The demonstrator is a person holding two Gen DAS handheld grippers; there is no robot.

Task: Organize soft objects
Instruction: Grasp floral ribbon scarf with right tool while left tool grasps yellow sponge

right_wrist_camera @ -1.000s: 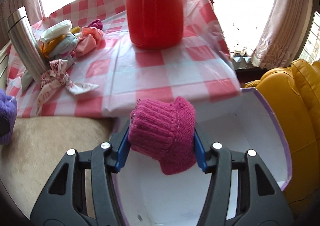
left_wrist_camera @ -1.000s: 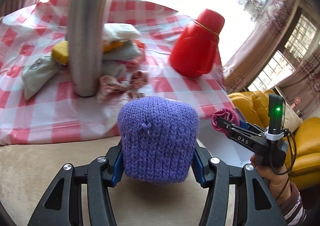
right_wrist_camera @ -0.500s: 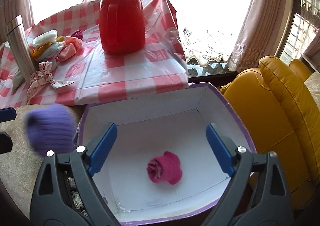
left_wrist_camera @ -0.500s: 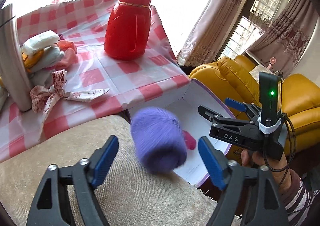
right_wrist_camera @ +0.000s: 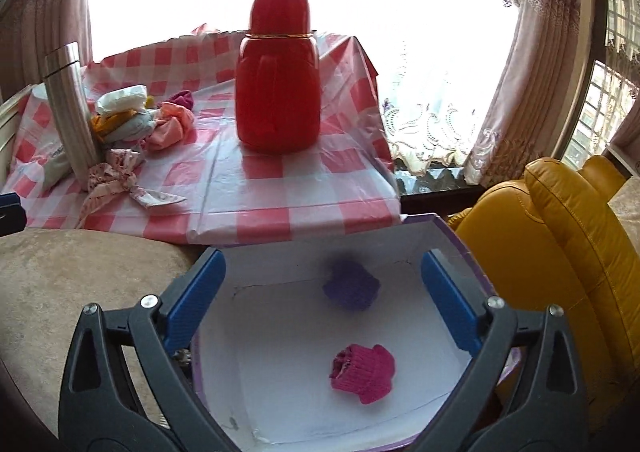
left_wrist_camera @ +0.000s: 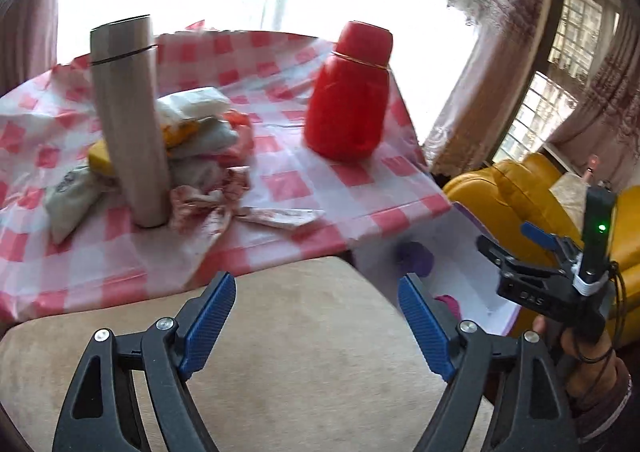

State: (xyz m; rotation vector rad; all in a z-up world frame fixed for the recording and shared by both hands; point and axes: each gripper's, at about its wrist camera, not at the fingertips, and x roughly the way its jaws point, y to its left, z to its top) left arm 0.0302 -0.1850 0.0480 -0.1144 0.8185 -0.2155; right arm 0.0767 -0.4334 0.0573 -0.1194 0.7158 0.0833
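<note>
Right wrist view is looking down into a white box (right_wrist_camera: 280, 404), the landmark here. The right gripper (right_wrist_camera: 322, 298) is hanging over it, jaws spread and having just been opening, nothing between them. Inside the box, a pink knit piece (right_wrist_camera: 362, 368) is lying near the front; a purple knit piece (right_wrist_camera: 352, 284) is showing blurred near the back wall. Left of the box, the left gripper (left_wrist_camera: 316, 320) is hovering over a beige cushion (left_wrist_camera: 304, 364), jaws spread and empty; its finger is hiding most of the pink piece.
</note>
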